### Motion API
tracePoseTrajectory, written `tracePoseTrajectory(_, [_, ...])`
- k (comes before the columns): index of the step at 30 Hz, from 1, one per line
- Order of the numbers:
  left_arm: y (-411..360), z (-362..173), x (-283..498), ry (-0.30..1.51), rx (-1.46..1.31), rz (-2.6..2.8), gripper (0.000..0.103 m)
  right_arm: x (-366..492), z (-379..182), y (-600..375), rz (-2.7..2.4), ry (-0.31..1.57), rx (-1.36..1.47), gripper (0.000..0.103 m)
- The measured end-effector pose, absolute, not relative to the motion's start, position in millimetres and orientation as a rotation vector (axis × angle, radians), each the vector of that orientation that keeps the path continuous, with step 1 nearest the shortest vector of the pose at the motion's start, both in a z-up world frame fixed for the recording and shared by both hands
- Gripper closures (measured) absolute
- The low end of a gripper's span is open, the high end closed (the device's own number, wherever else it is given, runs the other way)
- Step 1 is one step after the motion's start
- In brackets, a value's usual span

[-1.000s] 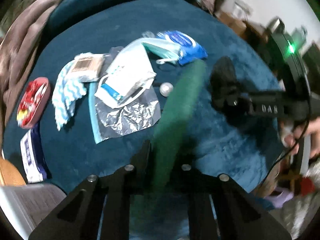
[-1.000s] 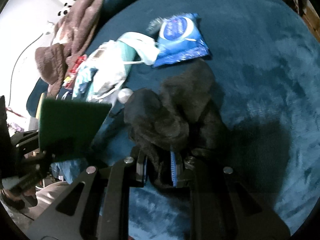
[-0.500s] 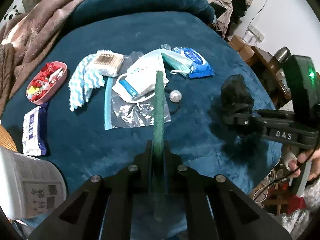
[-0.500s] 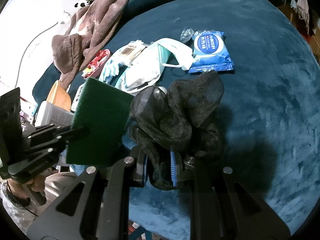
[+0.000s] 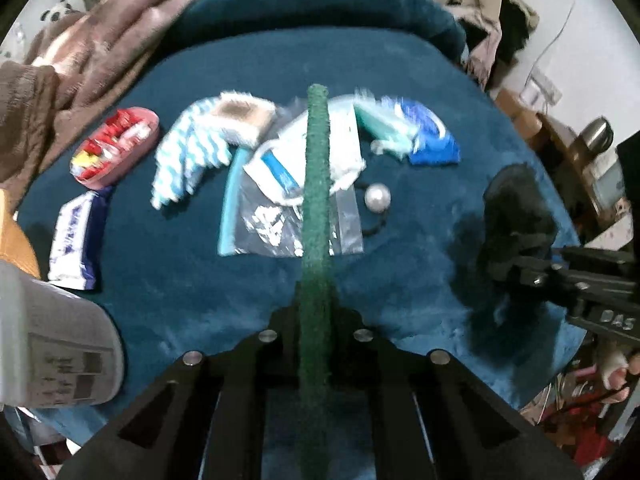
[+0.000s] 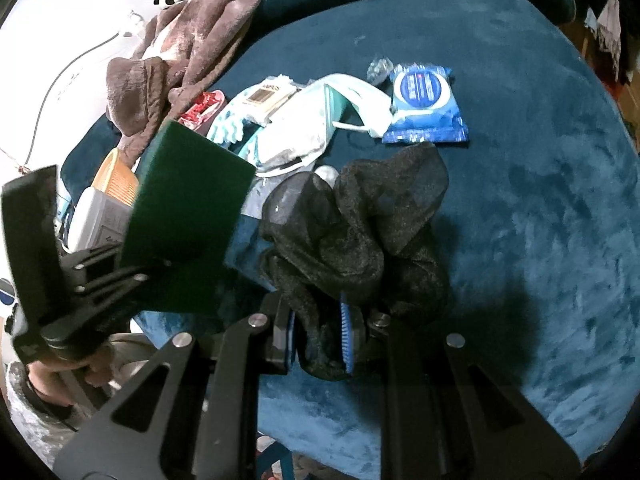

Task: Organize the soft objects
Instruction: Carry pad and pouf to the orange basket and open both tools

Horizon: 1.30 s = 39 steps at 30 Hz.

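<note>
Pinching a green pad [image 5: 315, 216] edge-on, left gripper [image 5: 316, 320] faces right gripper [image 6: 318, 336] clamping black cloth [image 6: 360, 224].

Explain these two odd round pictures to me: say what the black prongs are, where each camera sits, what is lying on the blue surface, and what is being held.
There is no robot here. A person holds a hand-operated gripper in each hand, and each carries a wide-angle camera looking along its two fingers, which is why the pictures look round.

The left wrist view shows the left gripper shut on a green scrubbing pad, seen edge-on. The right wrist view shows the right gripper shut on a bunched black cloth; the pad's flat face also shows there.

Both hover over a blue plush surface. On it lie a blue wipes packet, a face mask, a clear plastic bag, a striped cloth, a pink tray of small red items and a small pearly ball.
</note>
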<state>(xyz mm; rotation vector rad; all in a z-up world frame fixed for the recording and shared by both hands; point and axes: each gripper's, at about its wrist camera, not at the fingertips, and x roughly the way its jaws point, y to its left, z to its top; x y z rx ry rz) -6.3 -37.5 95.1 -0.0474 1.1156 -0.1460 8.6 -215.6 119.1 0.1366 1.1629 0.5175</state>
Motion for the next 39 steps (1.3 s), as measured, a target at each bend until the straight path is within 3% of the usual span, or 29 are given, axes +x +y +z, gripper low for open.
tracePoseTrajectory(15, [17,173,-37,0.896,-0.156,-0.007,0.098,7,167,-160,0.623,1.068,0.022,0.086])
tracePoseTrajectory(25, [121,218,-54,0.779,-0.311,0.199,0.098,13,205,-60,0.783,0.988,-0.096,0.085])
tracePoseTrajectory(33, [234,211,-75,0.716,-0.490,0.394,0.096,5,229,49,0.947,0.912,-0.202,0.085])
tracePoseTrajectory(39, [290,184,-105,0.685,-0.634,0.489,0.094,-4,216,124,1.053,0.954,-0.266,0.085])
